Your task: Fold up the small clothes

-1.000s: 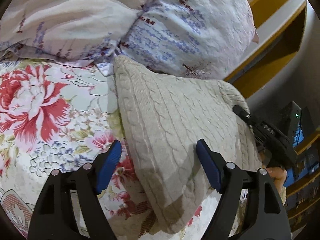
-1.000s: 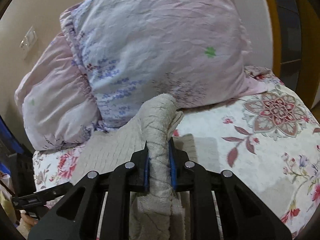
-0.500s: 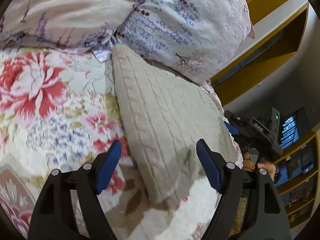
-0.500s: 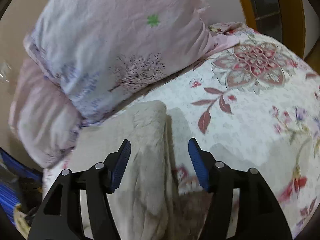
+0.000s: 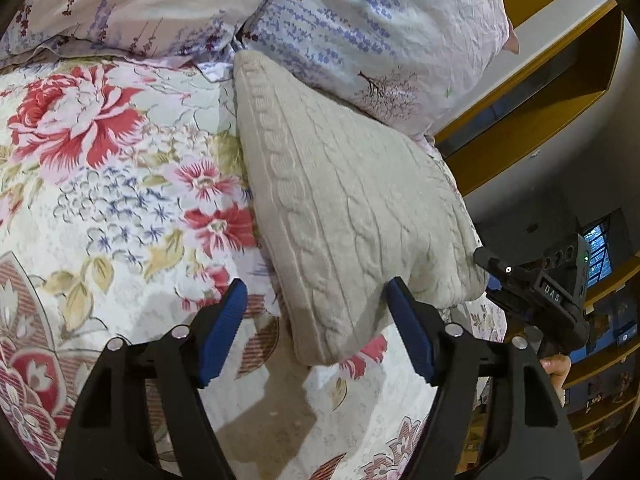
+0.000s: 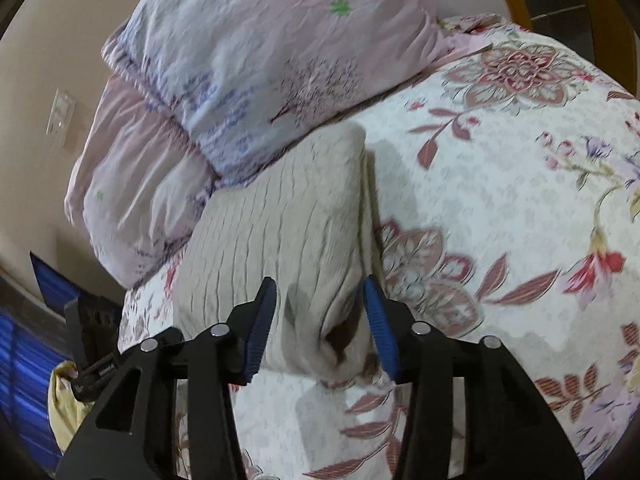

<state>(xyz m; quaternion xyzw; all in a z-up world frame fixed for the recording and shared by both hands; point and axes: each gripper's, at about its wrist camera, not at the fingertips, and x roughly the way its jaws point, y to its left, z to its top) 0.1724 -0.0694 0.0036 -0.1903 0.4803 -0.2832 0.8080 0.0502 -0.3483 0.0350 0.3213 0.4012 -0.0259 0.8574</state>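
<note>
Where the two pillows meet the flowered bedspread, a beige cable-knit sweater point(image 5: 340, 200) lies folded into a long, thick pad, its far end tucked against the lavender-printed pillow point(image 5: 384, 28) and its near end pointing toward both cameras. It rests flat on the bedspread point(image 5: 100, 200), close to the head of the bed and alongside the bed's edge on the right of the left wrist view, where the knit's outer corner nearly reaches that edge. In the right wrist view the same sweater point(image 6: 280, 232) shows a rounded fold along its right side and a loose, gaping opening at its near end. The left gripper point(image 5: 316, 332) hovers over the near corner of the knit with its jaws spread wide, blue pads apart and gripping nothing. The right gripper point(image 6: 320, 328) is likewise wide open, its pads flanking the near end of the fold without pinching it. A second, pinker pillow point(image 6: 132, 184) sits beside the first against the beige wall, which carries a light switch point(image 6: 60, 114). Beyond the bed's edge, yellow wooden shelving point(image 5: 532, 96) shows in the left wrist view.
</note>
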